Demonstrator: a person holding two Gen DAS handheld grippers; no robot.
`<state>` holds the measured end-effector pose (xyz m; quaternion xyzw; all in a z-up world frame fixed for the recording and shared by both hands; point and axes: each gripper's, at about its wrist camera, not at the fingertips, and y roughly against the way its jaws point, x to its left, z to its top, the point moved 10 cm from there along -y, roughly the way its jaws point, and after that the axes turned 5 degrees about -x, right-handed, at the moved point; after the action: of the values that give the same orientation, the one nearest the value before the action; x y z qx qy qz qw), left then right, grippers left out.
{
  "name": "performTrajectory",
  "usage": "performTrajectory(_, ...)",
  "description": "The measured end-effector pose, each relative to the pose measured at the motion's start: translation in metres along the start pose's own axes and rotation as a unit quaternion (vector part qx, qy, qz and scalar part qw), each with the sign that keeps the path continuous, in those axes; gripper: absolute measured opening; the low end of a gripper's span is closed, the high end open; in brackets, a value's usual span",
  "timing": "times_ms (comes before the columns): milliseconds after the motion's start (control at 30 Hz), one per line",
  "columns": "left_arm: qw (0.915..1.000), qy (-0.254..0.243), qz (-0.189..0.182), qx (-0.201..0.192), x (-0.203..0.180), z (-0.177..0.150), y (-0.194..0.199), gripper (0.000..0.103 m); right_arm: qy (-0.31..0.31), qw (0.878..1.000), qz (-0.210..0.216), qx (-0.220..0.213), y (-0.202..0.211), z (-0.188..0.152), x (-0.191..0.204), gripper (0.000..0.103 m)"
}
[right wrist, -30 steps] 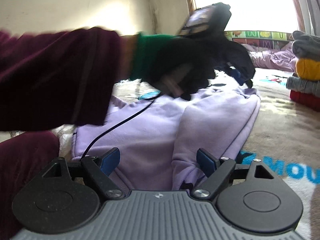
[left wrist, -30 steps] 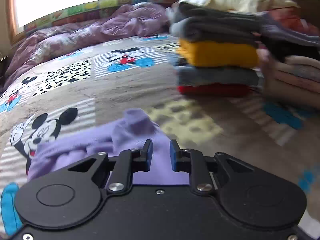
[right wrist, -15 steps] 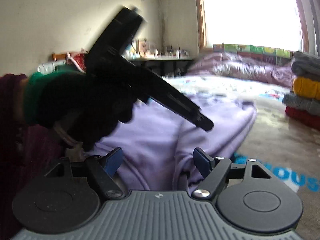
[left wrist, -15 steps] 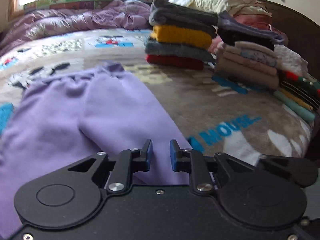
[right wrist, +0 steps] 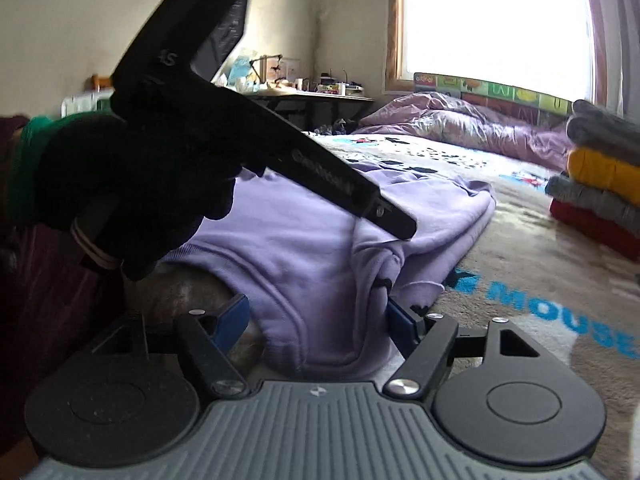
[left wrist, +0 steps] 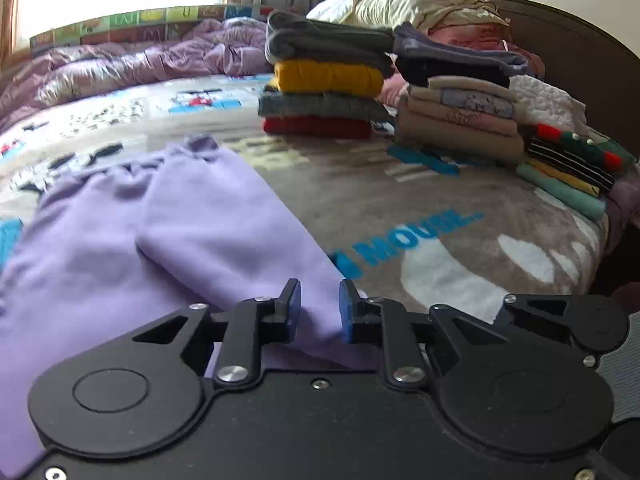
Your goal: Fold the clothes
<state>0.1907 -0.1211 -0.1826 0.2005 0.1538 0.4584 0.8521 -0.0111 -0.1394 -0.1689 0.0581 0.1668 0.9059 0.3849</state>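
Observation:
A lilac sweatshirt [left wrist: 180, 240] lies flat on the bed, one sleeve folded across its body. My left gripper [left wrist: 320, 304] hovers over its near right edge. A narrow gap shows between the blue pads, and nothing is pinched there. In the right wrist view a black-gloved hand [right wrist: 132, 184] with a green cuff holds the left gripper [right wrist: 402, 230] tilted down above the sweatshirt [right wrist: 312, 248]. My right gripper [right wrist: 318, 314] sits low at the garment's near ribbed edge. Its jaws are closing, the bunched cloth lies between the fingers, and the pads do not press it.
Folded clothes stand in a stack [left wrist: 324, 92] at the back of the Mickey Mouse blanket [left wrist: 400, 208]. Two more piles [left wrist: 460, 120] [left wrist: 568, 168] sit along the dark headboard [left wrist: 580, 40]. A purple duvet [left wrist: 120, 68] lies under the window. A cluttered desk [right wrist: 312, 96] is against the wall.
The left gripper has drawn back from the sweatshirt's far end to its near edge. The gloved hand has swung left and up in the right wrist view. The right jaws have narrowed slightly.

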Motion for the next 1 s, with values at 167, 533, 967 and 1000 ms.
performTrajectory(167, 0.9992, -0.033, 0.024, 0.000, -0.006, -0.020, -0.017, 0.017, 0.012, 1.000, -0.012, 0.020, -0.007, -0.010, 0.006, 0.077)
performTrajectory(533, 0.9989, 0.011, 0.024, -0.040, -0.002, -0.011, 0.013, 0.033, 0.043, 0.997, -0.046, 0.046, 0.007, -0.014, 0.011, 0.082)
performTrajectory(967, 0.9549, 0.262, 0.077, -0.116, 0.124, -0.006, 0.106, 0.061, -0.105, 0.991, -0.076, -0.044, 0.043, 0.022, -0.009, 0.076)
performTrajectory(1000, 0.9472, 0.285, 0.086, -0.120, 0.136, -0.011, 0.113, 0.061, -0.116, 0.989, -0.074, -0.050, 0.042, 0.024, -0.010, 0.076)
